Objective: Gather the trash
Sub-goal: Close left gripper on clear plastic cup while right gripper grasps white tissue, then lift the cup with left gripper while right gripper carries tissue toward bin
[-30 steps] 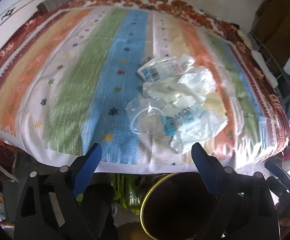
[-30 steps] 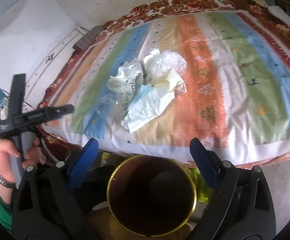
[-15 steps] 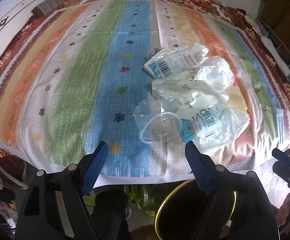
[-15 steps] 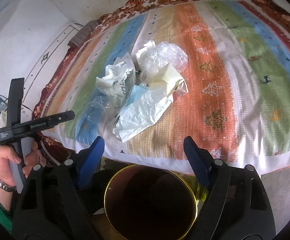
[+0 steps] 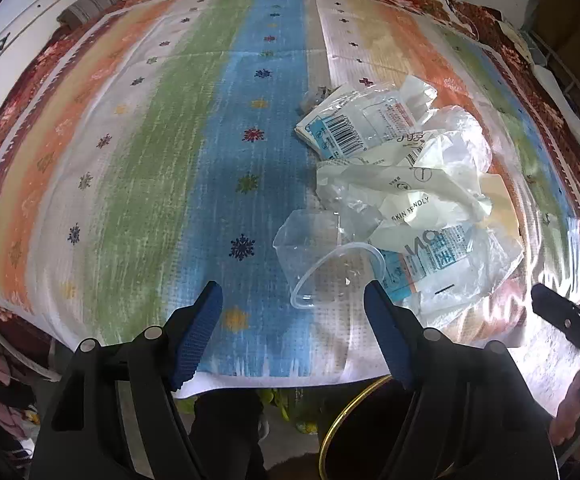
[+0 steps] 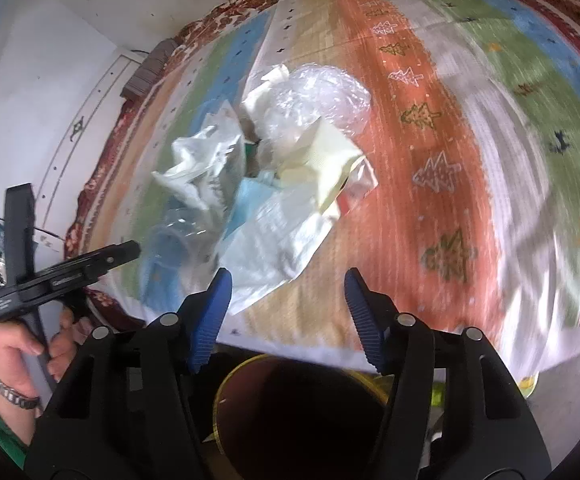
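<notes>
Item: trash heap (image 5: 402,200) on bed (image 5: 169,160); my left tool (image 5: 294,332) and right tool (image 6: 287,316) closing, empty, above bin (image 6: 298,412) for dropping.

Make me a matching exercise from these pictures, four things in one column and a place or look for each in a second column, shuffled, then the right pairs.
Things:
1. clear plastic cup
2. wrapper with a barcode
3. bin with a gold rim
4. crinkled clear plastic bag

Descriptions:
A. on the floor below the near edge of the bed
B. far side of the trash pile, in the right wrist view
C. on its side, mouth toward the left wrist camera
D. far end of the pile, in the left wrist view

Pairs: 1-C, 2-D, 3-A, 4-B
</notes>
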Demonstrator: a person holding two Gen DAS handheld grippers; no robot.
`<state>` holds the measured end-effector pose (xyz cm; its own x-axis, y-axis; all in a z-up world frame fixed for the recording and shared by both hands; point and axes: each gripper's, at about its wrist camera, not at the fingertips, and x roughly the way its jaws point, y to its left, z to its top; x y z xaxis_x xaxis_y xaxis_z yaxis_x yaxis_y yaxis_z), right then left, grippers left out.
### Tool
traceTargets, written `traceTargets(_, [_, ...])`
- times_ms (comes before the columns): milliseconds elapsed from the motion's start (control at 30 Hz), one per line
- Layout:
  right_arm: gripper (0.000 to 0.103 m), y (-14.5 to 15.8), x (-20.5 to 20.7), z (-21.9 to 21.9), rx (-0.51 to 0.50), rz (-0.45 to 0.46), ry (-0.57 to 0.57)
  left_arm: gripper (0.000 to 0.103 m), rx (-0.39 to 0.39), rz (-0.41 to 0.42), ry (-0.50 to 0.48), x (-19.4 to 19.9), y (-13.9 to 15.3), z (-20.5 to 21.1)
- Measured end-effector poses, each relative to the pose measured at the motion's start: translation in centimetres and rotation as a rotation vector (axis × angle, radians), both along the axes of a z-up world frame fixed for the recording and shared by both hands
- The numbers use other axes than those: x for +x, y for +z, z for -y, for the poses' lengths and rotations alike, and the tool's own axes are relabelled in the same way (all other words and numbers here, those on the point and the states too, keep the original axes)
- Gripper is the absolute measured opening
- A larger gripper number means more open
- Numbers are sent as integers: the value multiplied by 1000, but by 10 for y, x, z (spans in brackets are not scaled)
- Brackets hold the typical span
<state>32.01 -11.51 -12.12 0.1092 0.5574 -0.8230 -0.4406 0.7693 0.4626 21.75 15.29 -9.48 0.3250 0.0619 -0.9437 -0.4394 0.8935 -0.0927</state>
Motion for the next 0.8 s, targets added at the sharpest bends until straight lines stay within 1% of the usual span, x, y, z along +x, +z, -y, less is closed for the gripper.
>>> traceTargets(100, [47, -13, 9, 0, 1, -35, -17, 71, 8, -7, -9, 4, -2, -1])
traceTargets(167, [46, -18, 12, -1, 23, -66, -17, 71, 10, -11, -15, 7, -4, -2])
traceTargets(200, [46, -19, 13, -3, 23, -65, -8, 71, 14, -15, -18, 8, -6, -2])
traceTargets(267, [45, -19, 14, -6, 26, -59, 3, 68, 16, -23, -20, 11, -9, -4])
traceTargets(300, [42, -20, 16, -8, 35, -63, 5, 68, 18, -29, -18, 13, -9, -4])
traceTargets(333, [38, -21, 17, -9, 40, -66, 4, 64, 17, -31, -19, 14, -10, -5])
traceTargets(400, [35, -23, 19, -11, 44, -74, 7, 62, 20, -31, -33, 17, -11, -5])
traceTargets(433, [28, -23, 20, -13, 42, -75, 12, 60, 21, -33, -40, 18, -12, -4])
traceTargets(467, [24, -24, 20, -15, 38, -74, 16, 56, 22, -37, -54, 19, -15, -3])
traceTargets(500, [17, -25, 21, -18, 31, -73, 23, 54, 21, -39, -62, 20, -16, -2])
traceTargets(533, [13, -25, 21, -18, 29, -71, 24, 50, 20, -41, -71, 21, -18, -1])
traceTargets(567, [12, -25, 20, -18, 28, -72, 25, 43, 19, -42, -81, 21, -20, 0])
traceTargets(600, [8, -26, 21, -18, 27, -73, 24, 39, 20, -42, -85, 22, -20, 0])
traceTargets(633, [5, -26, 21, -18, 24, -75, 25, 30, 25, -44, -89, 22, -22, 1])
traceTargets(667, [5, -25, 20, -18, 26, -75, 27, 20, 33, -54, -89, 24, -23, 1])
traceTargets(733, [2, -22, 19, -19, 31, -69, 35, 9, 34, -68, -68, 23, -25, -2])
traceTargets(767, [2, -20, 17, -20, 32, -65, 40, 4, 20, -71, -59, 22, -26, -4])
traceTargets(800, [2, -18, 16, -21, 33, -62, 45, 3, 17, -75, -56, 23, -26, -4])
